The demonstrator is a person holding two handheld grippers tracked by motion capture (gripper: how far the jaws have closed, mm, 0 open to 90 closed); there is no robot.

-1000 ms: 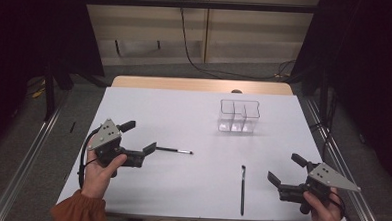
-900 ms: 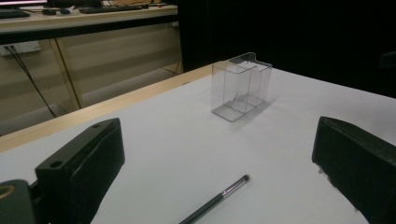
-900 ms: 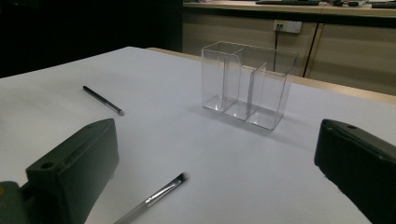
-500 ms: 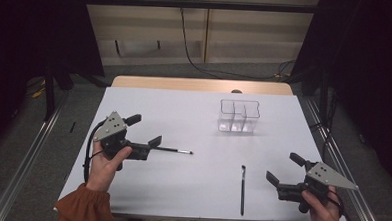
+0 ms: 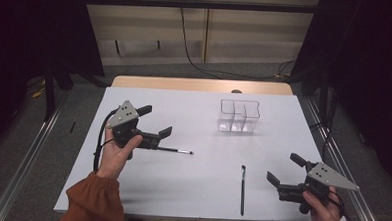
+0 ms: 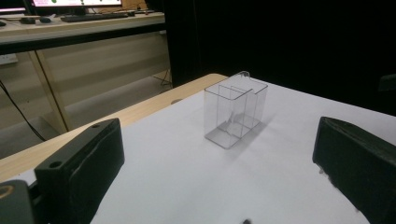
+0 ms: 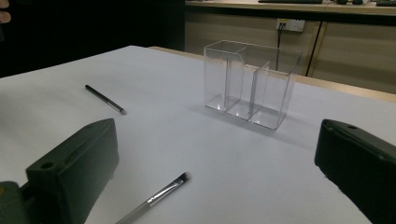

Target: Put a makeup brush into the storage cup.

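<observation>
Thin black makeup brush with pale tip [image 5: 174, 150] is lying flat on the white table [image 5: 190, 190], just right of the left gripper [image 5: 155, 121], whose jaws are gaping wide with nothing between them. Since a second ago that gripper is sitting higher and farther forward. Second slim black brush [image 5: 242, 188] is lying just left of the right gripper [image 5: 285, 169], also spread open, holding nothing. Clear plastic three-compartment organizer [image 5: 239, 116] is standing upright beyond both, compartments empty.

Two slim dark makeup brushes [image 5: 174, 150] [image 5: 242, 189] lie flat on the white table, well apart, near a clear three-compartment holder [image 5: 239, 116].
</observation>
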